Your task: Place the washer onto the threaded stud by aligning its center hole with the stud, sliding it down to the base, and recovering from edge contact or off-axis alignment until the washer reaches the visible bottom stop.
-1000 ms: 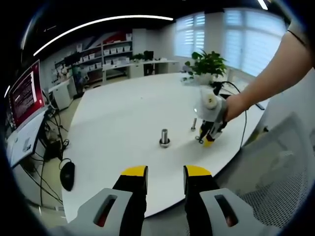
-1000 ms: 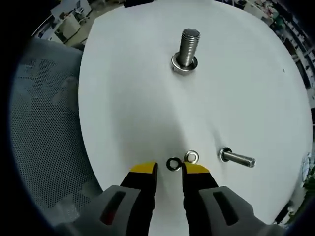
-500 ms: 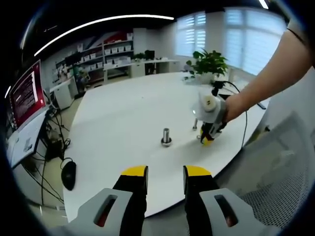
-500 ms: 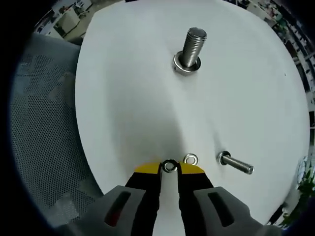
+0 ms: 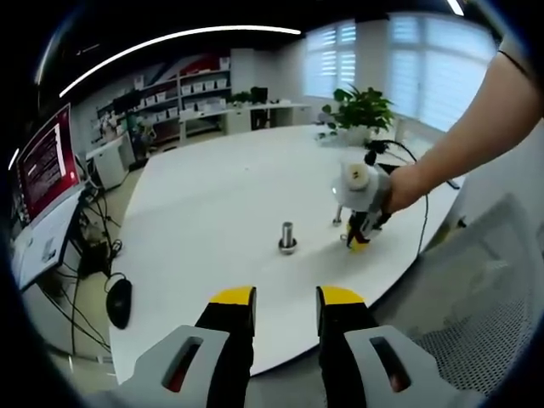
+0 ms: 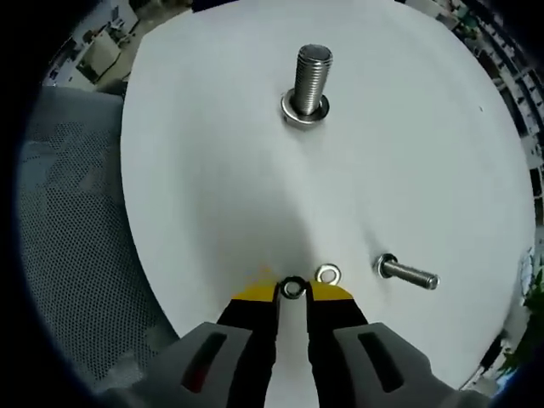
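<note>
Washer (image 6: 292,288), thin, stiff and likely slippery, sits between our right gripper (image 6: 292,291) tips, nearly closed on its rim; left gripper (image 5: 286,299) hangs half-open, empty.

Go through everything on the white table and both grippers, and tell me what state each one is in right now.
Upright stud: standing, a washer already at its base.
Dark washer: flat on the table, between the right gripper's jaws.
Silver washer: flat, loose, beside it.
Second bolt: lying on its side.
Left gripper: open, empty, off the table.
</note>
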A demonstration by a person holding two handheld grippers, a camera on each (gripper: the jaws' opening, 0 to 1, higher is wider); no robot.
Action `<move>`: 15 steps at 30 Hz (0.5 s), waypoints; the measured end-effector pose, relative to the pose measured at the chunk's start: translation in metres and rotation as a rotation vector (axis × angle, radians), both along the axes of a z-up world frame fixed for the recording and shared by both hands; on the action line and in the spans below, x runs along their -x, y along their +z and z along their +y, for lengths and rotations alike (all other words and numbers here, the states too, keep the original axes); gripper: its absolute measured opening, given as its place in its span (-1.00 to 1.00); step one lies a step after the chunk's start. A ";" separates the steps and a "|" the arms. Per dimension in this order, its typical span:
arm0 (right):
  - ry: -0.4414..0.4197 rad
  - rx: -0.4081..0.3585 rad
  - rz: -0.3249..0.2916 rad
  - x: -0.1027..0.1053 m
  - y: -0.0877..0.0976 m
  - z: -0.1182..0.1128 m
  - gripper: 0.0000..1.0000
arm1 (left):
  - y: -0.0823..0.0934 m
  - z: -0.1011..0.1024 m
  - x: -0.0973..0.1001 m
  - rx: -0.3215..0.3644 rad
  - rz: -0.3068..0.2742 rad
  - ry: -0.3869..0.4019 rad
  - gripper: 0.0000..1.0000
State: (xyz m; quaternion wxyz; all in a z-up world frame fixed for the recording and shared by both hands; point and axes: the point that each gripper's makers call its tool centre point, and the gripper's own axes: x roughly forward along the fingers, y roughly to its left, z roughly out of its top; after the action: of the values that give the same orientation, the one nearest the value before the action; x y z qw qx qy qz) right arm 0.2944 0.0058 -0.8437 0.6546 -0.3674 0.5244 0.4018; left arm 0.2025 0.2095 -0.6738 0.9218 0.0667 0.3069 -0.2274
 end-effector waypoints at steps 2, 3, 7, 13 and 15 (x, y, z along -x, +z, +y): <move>-0.047 -0.049 -0.007 0.000 0.001 -0.001 -0.72 | 0.001 0.000 0.000 0.002 -0.003 0.002 -0.47; -0.053 -0.053 -0.006 0.000 0.001 -0.002 -0.72 | 0.001 0.000 0.000 0.004 -0.004 0.004 -0.47; -0.048 -0.055 -0.007 0.000 0.001 -0.001 -0.72 | 0.001 0.000 0.000 0.006 -0.005 0.004 -0.47; -0.059 -0.004 0.028 0.001 0.000 -0.013 -0.73 | 0.002 -0.001 -0.001 0.011 -0.008 -0.001 -0.47; -0.077 -0.025 0.020 -0.002 0.007 -0.014 -0.73 | 0.003 -0.001 -0.001 0.015 -0.009 0.000 -0.47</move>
State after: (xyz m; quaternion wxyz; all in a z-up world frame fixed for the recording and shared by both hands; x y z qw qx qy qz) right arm 0.2969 -0.0086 -0.8363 0.6689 -0.3346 0.5395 0.3868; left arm 0.2031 0.2082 -0.6713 0.9236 0.0609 0.3009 -0.2294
